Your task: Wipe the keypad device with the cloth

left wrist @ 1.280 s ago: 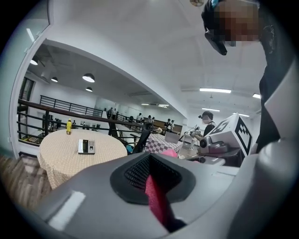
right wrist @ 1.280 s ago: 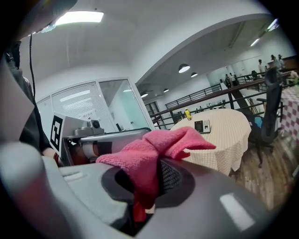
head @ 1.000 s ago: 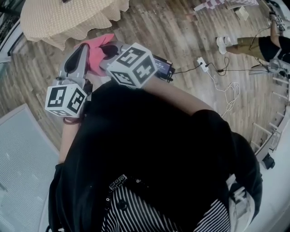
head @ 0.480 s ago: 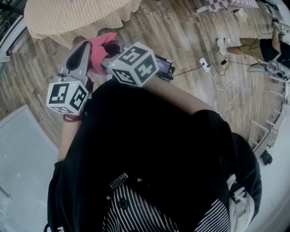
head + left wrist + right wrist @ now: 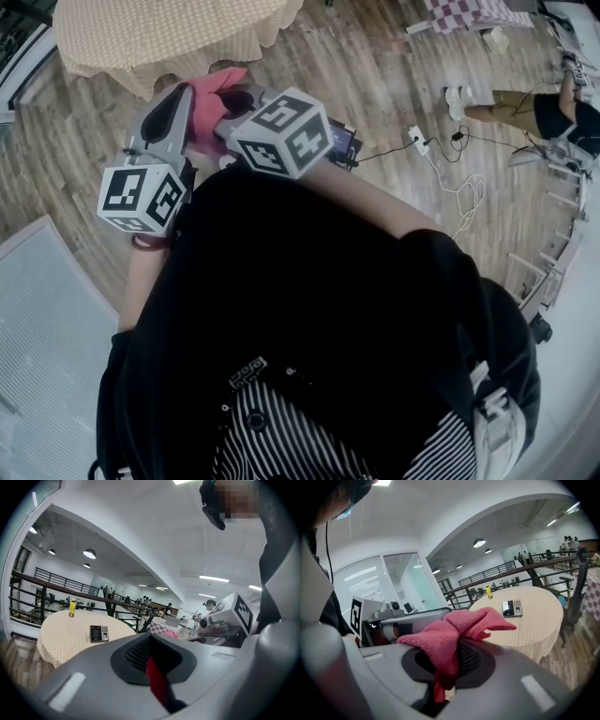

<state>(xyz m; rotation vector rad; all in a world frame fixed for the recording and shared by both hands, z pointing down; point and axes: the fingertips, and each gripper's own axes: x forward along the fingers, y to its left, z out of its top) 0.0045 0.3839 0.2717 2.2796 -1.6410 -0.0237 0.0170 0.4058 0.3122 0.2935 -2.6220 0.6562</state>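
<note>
Clamps the cloth (image 5: 459, 627) in the right gripper (image 5: 447, 660): jaws closed down on a bunched fold, loose pink corners flopping forward past the fingertips. Pinches it with the left gripper (image 5: 150, 656) as well, by the look of it: jaws all but together there, with only a red strip showing in the slit and a pink scrap just beyond the tips. Meets tip to tip in the head view, both pairs of fingers at one pink wad, raised clear of any surface. Probably held between the two to gather or re-fold a wiping pad; no wiping under way yet.

Keypad device (image 5: 512, 608): well ahead of both sets of fingertips, untouched, flat and face up on the round table (image 5: 534, 625) with its checked cover, a yellow bottle (image 5: 488, 591) farther back beyond it. Long axis crosswise to both pairs of jaws, screen end toward the left of each gripper view, keys toward the right. Off to the left of the left gripper's fingertips, off to the right of the right gripper's. Calls first for a walk up to the table, then for a flat face of cloth drawn along that long axis, across screen and keys.
</note>
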